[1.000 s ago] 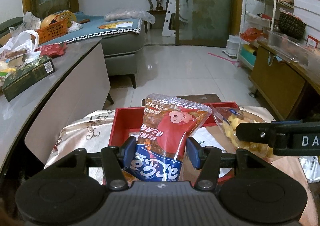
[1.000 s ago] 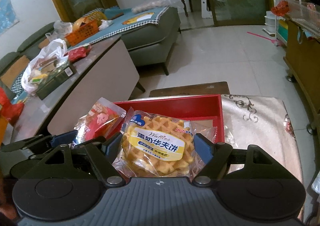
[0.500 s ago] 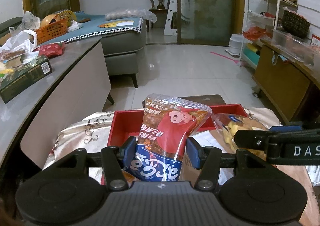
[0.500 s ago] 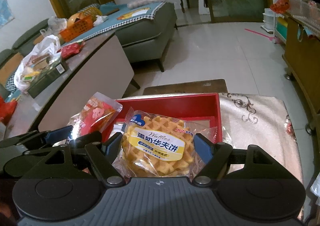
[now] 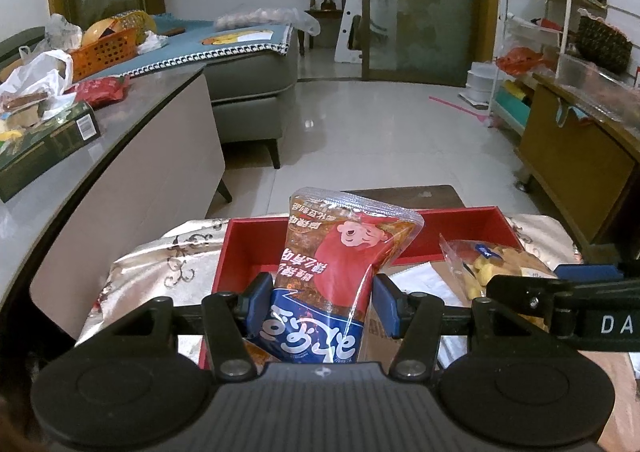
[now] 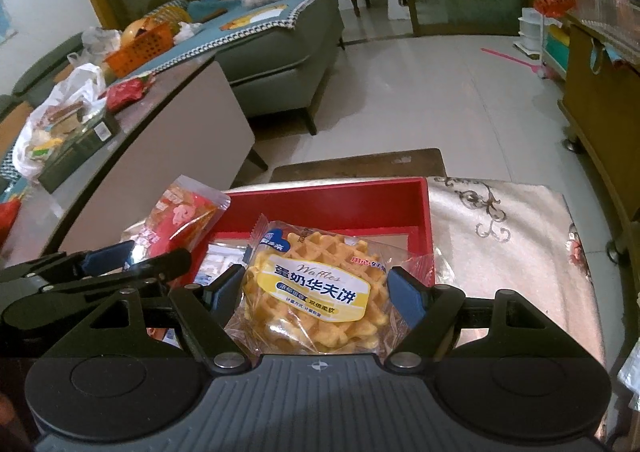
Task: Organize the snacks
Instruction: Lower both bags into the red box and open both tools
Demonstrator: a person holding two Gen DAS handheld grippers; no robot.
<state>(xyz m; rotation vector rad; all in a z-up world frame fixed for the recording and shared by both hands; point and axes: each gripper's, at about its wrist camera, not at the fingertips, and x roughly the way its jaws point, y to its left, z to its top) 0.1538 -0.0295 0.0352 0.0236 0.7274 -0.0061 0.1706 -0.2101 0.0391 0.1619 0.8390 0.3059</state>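
The left hand-held gripper (image 5: 322, 306) is closed narrowly on a red and blue snack pouch (image 5: 336, 272), its blue pads pressing the pouch's lower sides so that the packet stands upright between them, printed upside down toward the camera. The right hand-held gripper (image 6: 316, 292) stands wider, clamped on a clear-wrapped waffle pack (image 6: 316, 292) with a yellow and white label; its pads touch the pack's left and right edges.

Both packets are held above a red tray (image 6: 332, 208), the pouch over its left part and the waffle pack over its middle. Flat paper packets (image 6: 224, 262) lie on the tray's floor. The tray sits on a table (image 6: 504, 252) covered with a pale cloth bearing dark scroll patterns.

Well apart on the left, a grey counter (image 5: 132, 120) carries a dark green box (image 5: 48, 144), a white plastic bag (image 5: 36, 72) and a red packet (image 5: 102, 89). Beyond it an orange basket (image 5: 106, 50) sits on a sofa (image 5: 248, 72).
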